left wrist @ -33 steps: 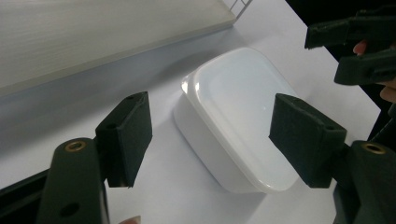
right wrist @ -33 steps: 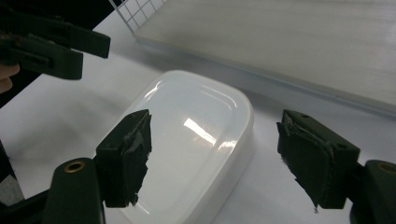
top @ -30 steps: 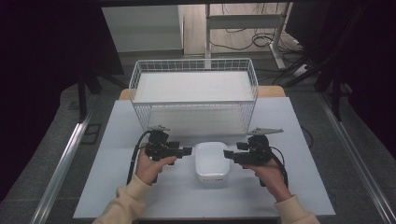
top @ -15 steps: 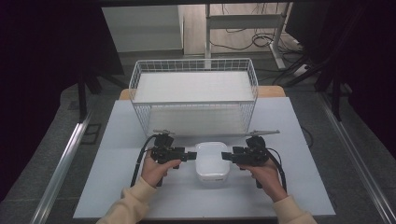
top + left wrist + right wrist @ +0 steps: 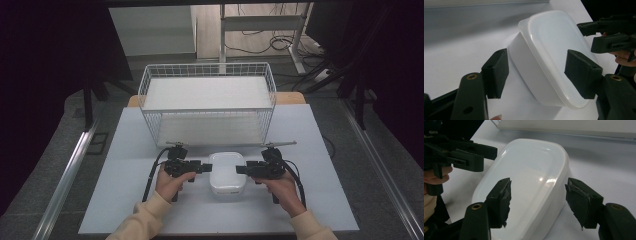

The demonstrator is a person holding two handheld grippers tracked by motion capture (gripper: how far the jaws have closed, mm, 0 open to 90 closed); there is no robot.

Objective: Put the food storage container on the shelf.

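A white lidded plastic container (image 5: 226, 172) lies on the white table (image 5: 125, 200), between my two grippers. My left gripper (image 5: 205, 167) reaches in at its left end. In the left gripper view the container (image 5: 549, 45) has its edge between the jaws of the left gripper (image 5: 536, 67): one pad lies over the lid, the other beside the wall. My right gripper (image 5: 240, 170) faces it from the right end. Its jaws (image 5: 539, 195) straddle the container (image 5: 531, 170), with a gap at the outer pad. Both pairs of jaws have just been closing, and no firm press shows.
A white wire basket (image 5: 207, 111) with a white liner stands just behind the container, across the table's middle. Cables trail from both grippers over the table. Bare table lies on either side of the hands and toward the front edge.
Both grippers have come lower and closer to the container's ends, the left one more. Their jaws have narrowed around it. The container has not moved.
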